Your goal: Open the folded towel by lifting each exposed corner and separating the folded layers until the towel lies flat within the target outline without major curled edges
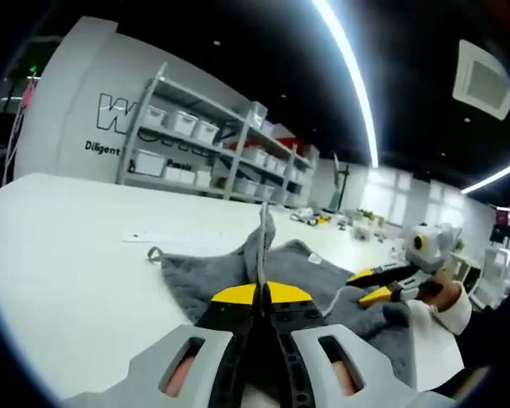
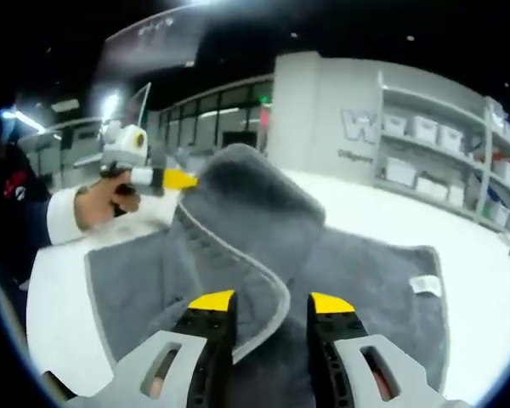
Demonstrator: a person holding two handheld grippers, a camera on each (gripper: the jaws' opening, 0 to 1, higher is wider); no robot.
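Left gripper view: we sit low over the white table, close behind the left gripper, facing along the tabletop toward the shelving unit at the far wall. The grey towel lies directly ahead, very near, a raised fold running up the centre of frame. The right gripper enters from the right of the towel.

Right gripper view: we look from above the towel, close in, angled down across it. The shelving unit stands beyond the towel to the right.

Shared ground: towel, table, shelving unit. The right gripper view also catches the left gripper at the lifted fold.
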